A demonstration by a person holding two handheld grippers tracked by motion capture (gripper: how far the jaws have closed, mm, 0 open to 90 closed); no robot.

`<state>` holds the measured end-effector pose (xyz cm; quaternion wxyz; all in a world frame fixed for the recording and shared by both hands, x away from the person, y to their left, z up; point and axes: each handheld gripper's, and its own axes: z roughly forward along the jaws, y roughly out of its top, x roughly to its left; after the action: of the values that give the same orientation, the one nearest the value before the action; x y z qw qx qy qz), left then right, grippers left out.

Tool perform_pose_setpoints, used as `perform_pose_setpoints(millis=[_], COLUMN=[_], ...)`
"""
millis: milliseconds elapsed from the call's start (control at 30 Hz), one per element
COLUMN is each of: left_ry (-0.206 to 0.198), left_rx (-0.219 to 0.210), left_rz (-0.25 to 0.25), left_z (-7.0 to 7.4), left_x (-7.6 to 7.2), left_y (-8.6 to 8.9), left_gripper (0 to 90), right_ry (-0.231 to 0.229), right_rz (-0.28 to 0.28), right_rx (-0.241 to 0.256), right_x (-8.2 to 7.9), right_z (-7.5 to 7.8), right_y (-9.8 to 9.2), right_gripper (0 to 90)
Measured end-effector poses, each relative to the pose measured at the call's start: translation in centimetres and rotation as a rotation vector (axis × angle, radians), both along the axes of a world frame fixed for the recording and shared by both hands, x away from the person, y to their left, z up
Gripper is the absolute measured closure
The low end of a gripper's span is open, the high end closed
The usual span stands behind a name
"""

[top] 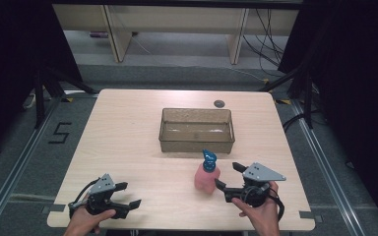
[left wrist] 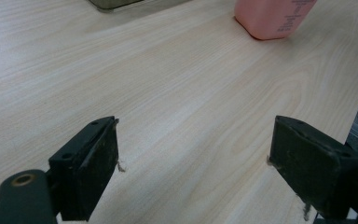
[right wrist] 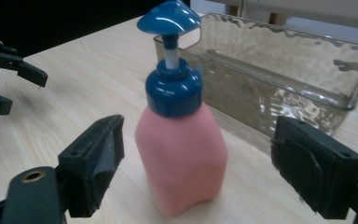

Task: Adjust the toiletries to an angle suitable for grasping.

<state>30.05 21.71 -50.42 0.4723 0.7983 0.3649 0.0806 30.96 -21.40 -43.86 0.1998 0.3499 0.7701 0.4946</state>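
The right gripper [top: 228,181] has its fingers [right wrist: 95,161] spread wide, released and grasping nothing. A pink pump bottle [right wrist: 182,156] stands upright between them in the right gripper view, with a gap on both sides; it appears untouched, though the bottle's base hides the nearest stretch of the surface. Its blue pump head [right wrist: 168,17] points off to one side, and the top edge of that view clips it.

In the high view the bottle [top: 207,175] stands just left of the right gripper, near the front of the pale wooden surface [top: 128,142]. Behind it, near the middle of the surface, sits a clear rippled tray [top: 197,142] with low walls.

The left gripper [top: 130,195] rests well apart, near the front left corner, its fingers [left wrist: 93,163] likewise wide open over bare wood and holding nothing. In the left gripper view the bottle's lower body [left wrist: 272,18] shows at the top, its upper part cut off. The person's hands are partly cut off at the bottom edge of the high view.
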Motion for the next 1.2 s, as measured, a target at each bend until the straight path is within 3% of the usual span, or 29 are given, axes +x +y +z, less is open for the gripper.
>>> perform_pose_setpoints(millis=[67, 167, 200, 300, 333, 367, 433, 500, 533, 633, 667, 700, 767, 800, 833, 900, 933, 1133, 1200], left_ry=[0.003, -0.002, 0.0, 0.0, 0.0, 0.0, 0.003, -0.001, -0.001, -0.002, -0.002, 0.0, -0.002, 0.003, 0.001, -0.003, 0.003, -0.001, 0.0], left_rx=[0.003, -0.003, -0.002, -0.002, -0.006, -0.008, -0.008, -0.004, -0.004, 0.003, 0.003, -0.001, -0.003, 0.001, 0.004, 0.003, -0.001, 0.005, 0.008], left_rz=[-0.002, 0.007, 0.008, 0.011, 0.013, 0.014, 0.01, 0.009, 0.009, 0.02, 0.02, 0.013, 0.014, 0.015, 0.011, 0.015, 0.012, 0.012, 0.013], left_z=[0.0, -0.1, 0.0, -0.1, -0.1, -0.1, 0.0, -0.1, -0.1, 0.0, 0.0, 0.0, 0.0, 0.0, 0.0, 0.0, 0.0, -0.1, -0.1], left_x=[0.0, 0.0, 0.0, 0.0, 0.0, 0.0, 0.0, 0.0, 0.0, 0.0, 0.0, 0.1, 0.1, 0.1, 0.1, 0.1, 0.1, 0.3, 0.3], left_y=[0.0, 0.0, 0.0, 0.0, -0.1, -0.1, 0.0, 0.0, 0.0, 0.1, 0.1, 0.1, 0.1, 0.1, 0.1, 0.1, 0.0, -0.1, -0.1], left_gripper=[14.8, 14.8, 14.8, 14.8, 14.8, 14.8, 14.9, 14.9, 14.9, 14.9, 14.9, 14.9, 14.9, 14.9, 14.9, 14.9, 14.9, 15.0, 15.0], right_ry=[0.008, 0.039, 0.011, 0.033, 0.016, 0.028, 0.006, 0.042, 0.014, 0.014, 0.038, 0.017, 0.033, 0.013, 0.035, 0.008, 0.043, 0.013, 0.035], right_rz=[0.022, 0.038, 0.052, 0.059, 0.075, 0.061, 0.073, 0.053, 0.073, 0.069, 0.069, 0.075, 0.073, 0.068, 0.061, 0.071, 0.065, 0.085, 0.083], right_rx=[0.028, 0.023, 0.01, 0.035, 0.04, 0.044, 0.033, 0.038, 0.047, 0.024, 0.03, 0.02, 0.026, 0.013, 0.021, 0.005, 0.018, 0.003, 0.006], right_x=[0.5, 1.0, 1.4, 1.6, 1.9, 1.8, 2.1, 2.0, 2.4, 2.6, 2.6, 2.7, 2.7, 2.9, 2.8, 3.1, 2.9, 3.5, 3.5], right_z=[-0.1, 0.0, -0.1, -0.1, -0.1, -0.1, 0.0, 0.1, -0.1, -0.1, 0.0, -0.1, -0.1, 0.0, -0.1, -0.1, -0.1, -0.2, -0.3], right_y=[0.6, 1.4, 1.5, 2.2, 2.3, 2.4, 2.3, 2.4, 2.4, 2.4, 2.6, 2.6, 2.7, 2.7, 2.8, 2.9, 3.0, 3.1, 3.2], right_gripper=[19.8, 22.3, 23.2, 25.8, 25.9, 26.4, 27.3, 27.9, 28.1, 28.4, 28.5, 28.9, 29.2, 29.4, 29.7, 29.7, 29.9, 31.0, 31.8])
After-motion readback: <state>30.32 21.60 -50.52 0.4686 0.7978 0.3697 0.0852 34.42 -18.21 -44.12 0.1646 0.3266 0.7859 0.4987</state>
